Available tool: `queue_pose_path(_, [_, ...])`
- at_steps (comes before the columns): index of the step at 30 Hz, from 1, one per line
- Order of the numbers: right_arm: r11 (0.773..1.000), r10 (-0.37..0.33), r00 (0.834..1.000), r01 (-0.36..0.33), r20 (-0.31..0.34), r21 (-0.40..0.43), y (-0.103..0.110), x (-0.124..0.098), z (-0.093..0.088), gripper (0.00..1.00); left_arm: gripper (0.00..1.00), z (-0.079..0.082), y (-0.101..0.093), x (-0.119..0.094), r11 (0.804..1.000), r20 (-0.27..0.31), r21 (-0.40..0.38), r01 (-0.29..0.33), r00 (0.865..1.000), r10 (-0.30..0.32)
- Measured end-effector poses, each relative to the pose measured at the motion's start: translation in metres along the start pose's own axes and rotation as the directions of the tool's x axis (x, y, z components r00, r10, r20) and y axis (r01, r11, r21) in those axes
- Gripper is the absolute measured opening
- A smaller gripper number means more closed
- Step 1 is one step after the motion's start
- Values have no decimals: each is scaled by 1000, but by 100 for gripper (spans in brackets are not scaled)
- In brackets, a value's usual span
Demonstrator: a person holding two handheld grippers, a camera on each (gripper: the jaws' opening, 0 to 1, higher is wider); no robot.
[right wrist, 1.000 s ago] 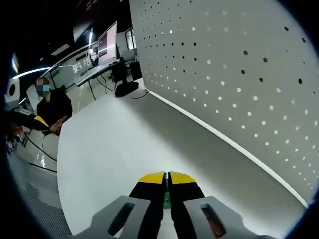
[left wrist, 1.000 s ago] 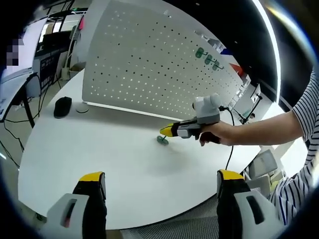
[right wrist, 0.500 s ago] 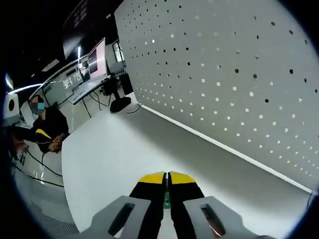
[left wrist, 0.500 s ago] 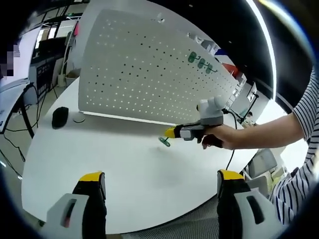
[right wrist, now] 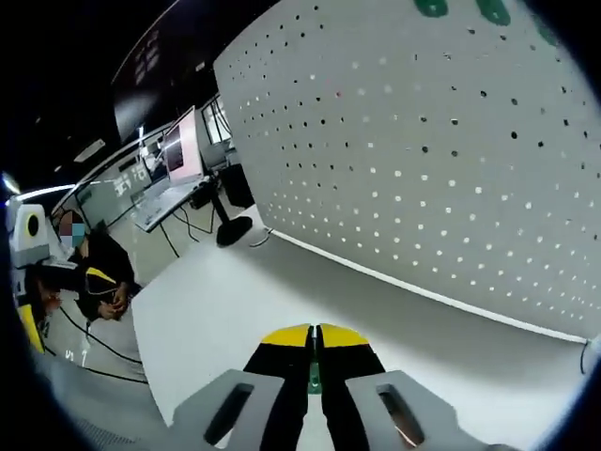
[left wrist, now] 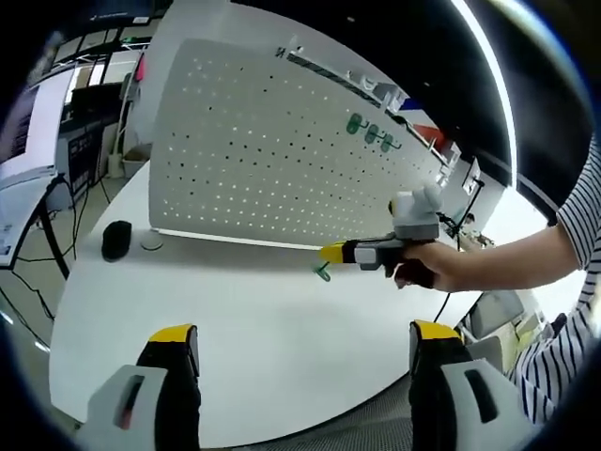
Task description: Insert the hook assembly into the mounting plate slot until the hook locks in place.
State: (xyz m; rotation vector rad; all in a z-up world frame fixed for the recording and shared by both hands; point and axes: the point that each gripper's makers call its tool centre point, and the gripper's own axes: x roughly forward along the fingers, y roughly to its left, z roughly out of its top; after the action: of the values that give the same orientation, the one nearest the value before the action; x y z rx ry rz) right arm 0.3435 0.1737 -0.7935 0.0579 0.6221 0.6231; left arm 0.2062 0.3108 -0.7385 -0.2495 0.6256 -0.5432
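right claw (right wrist: 315, 336) is clamping the green hook (left wrist: 324, 272) above the table (left wrist: 235, 310), short of the pegboard (left wrist: 263, 160) | left claw (left wrist: 305, 343) is hanging apart | risk: hook twisting in the pinch, missing a hole

Pegboard (left wrist: 272, 150) stands upright on the table (left wrist: 235, 329), at its far side. Three hooks (left wrist: 370, 134) hang in a row high on the board's right part. A mouse (left wrist: 116, 239) lies on the table at the board's left end, a small disc (left wrist: 150, 243) just right of it. Right gripper (left wrist: 331, 252) is above the table before the board's right part, a hook (left wrist: 324, 272) between its jaws. Left gripper (left wrist: 300, 352) sits at the table's near edge. Desks with monitors (right wrist: 178, 150) stand beyond the table's left end.
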Motion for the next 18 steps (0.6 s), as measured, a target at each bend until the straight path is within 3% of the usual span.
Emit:
queue_pose_path(3, [997,-20,999,17,45,71,4,-12,11,0,93,6,3,0,1000,16,10,-23,1000,23])
queue_pose_path(7, [997,-9,991,0,133,73,20,-30,32,0,92,13,-2,4,1000,25,11,-7,1000,7])
queue_pose_path(18, [989,-16,972,-20,235,150,57,-54,48,0,88,22,-10,18,999,7,41,14,1000,-14])
